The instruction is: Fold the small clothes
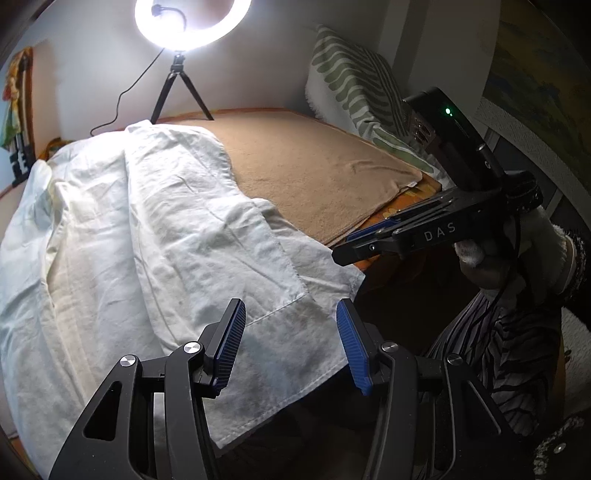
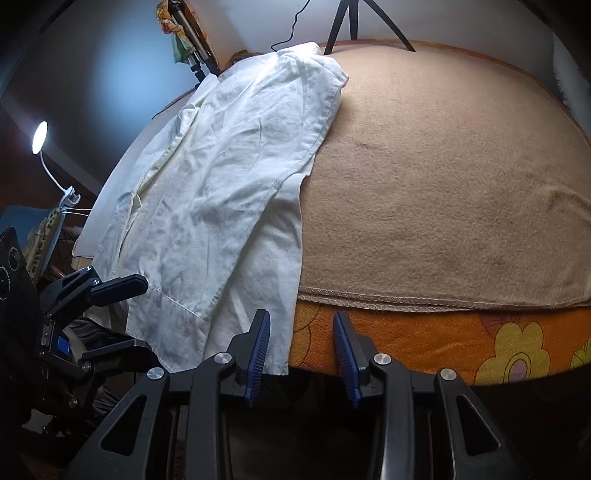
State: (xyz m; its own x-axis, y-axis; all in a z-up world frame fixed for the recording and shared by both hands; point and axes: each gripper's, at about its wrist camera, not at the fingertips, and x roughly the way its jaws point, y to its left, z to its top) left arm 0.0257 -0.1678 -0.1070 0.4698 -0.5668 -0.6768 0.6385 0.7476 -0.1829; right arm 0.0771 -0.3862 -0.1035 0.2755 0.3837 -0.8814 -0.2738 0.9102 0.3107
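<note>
A white crumpled garment (image 1: 147, 221) lies spread over the left part of a tan blanket (image 1: 314, 166), its hemmed end hanging over the near edge of the bed. My left gripper (image 1: 291, 306) stands open just above that hem, with cloth lying under and between the fingers but no pad pressing on it. In the right wrist view the same garment (image 2: 221, 184) runs from the far left to the near edge. My right gripper (image 2: 301, 321) is open at the bed's edge, its left finger (image 2: 258, 339) over the garment's lower right corner. The right gripper (image 1: 347, 245) also shows side-on in the left wrist view, and the left gripper (image 2: 110, 317) appears at the left of the right wrist view.
A ring light on a tripod (image 1: 192, 22) stands at the far edge. A green-striped pillow (image 1: 351, 77) leans at the back right. An orange flowered sheet (image 2: 443, 339) shows under the blanket (image 2: 443, 184). A gloved hand (image 1: 535, 240) holds the right gripper. A desk lamp (image 2: 38, 136) glows at left.
</note>
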